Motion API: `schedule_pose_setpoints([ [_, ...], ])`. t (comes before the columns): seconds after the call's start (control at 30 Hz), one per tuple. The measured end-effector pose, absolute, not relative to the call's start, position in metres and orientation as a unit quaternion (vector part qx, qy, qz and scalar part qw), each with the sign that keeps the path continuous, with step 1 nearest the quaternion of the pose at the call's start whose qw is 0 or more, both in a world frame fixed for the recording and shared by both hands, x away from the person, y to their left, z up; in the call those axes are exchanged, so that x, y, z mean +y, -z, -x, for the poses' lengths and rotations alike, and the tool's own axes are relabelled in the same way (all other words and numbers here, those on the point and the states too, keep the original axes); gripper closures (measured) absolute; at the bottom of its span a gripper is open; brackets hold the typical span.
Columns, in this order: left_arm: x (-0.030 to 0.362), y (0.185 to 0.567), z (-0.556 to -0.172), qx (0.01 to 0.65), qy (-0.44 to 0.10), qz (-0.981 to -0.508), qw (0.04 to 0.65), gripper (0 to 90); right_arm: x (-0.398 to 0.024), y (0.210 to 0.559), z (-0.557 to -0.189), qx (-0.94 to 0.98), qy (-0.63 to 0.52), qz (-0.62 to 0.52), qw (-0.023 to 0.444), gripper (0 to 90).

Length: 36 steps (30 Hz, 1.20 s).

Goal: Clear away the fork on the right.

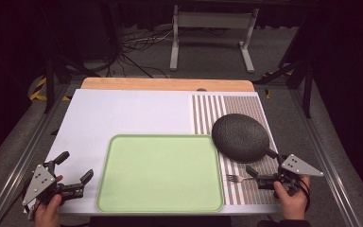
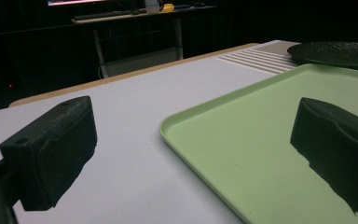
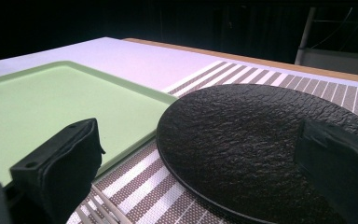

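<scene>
Both grippers sit at table's near edge. Left gripper (image 1: 78,169) jaws apart, empty, just left of green tray (image 1: 123,198). Right gripper (image 1: 254,176) jaws apart, over striped placemat (image 1: 246,108), fork (image 1: 238,178) just beside its tips. Black plate (image 1: 240,137) lies behind fork, overlapping tray's corner.

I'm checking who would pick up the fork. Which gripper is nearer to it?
Right. The right gripper is open, its jaws right by the fork on the striped mat. The left gripper is open across the green tray, at the table's left edge.
</scene>
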<state>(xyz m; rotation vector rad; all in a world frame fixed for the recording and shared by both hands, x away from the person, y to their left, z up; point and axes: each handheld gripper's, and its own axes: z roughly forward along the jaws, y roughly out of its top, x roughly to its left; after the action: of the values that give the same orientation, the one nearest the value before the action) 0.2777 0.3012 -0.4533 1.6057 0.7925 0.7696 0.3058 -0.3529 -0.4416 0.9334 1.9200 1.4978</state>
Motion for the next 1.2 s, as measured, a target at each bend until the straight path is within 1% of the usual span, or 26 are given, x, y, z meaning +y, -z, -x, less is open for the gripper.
schedule_pose_setpoints([
  [0.3, 0.300, 0.453, -0.278, 0.334, -0.321, -0.684, 0.564, 1.0, -0.352, 0.444, -0.307, 0.714, -0.553, -0.346, 0.254, 1.1],
  [0.87, 0.299, 0.453, -0.277, 0.335, -0.319, -0.683, 0.565, 1.0, -0.359, 0.443, -0.302, 0.709, -0.558, -0.347, 0.258, 0.9],
  [1.2, 0.300, 0.453, -0.277, 0.337, -0.320, -0.684, 0.562, 1.0, -0.351, 0.426, -0.312, 0.716, -0.558, -0.335, 0.254, 0.7],
])
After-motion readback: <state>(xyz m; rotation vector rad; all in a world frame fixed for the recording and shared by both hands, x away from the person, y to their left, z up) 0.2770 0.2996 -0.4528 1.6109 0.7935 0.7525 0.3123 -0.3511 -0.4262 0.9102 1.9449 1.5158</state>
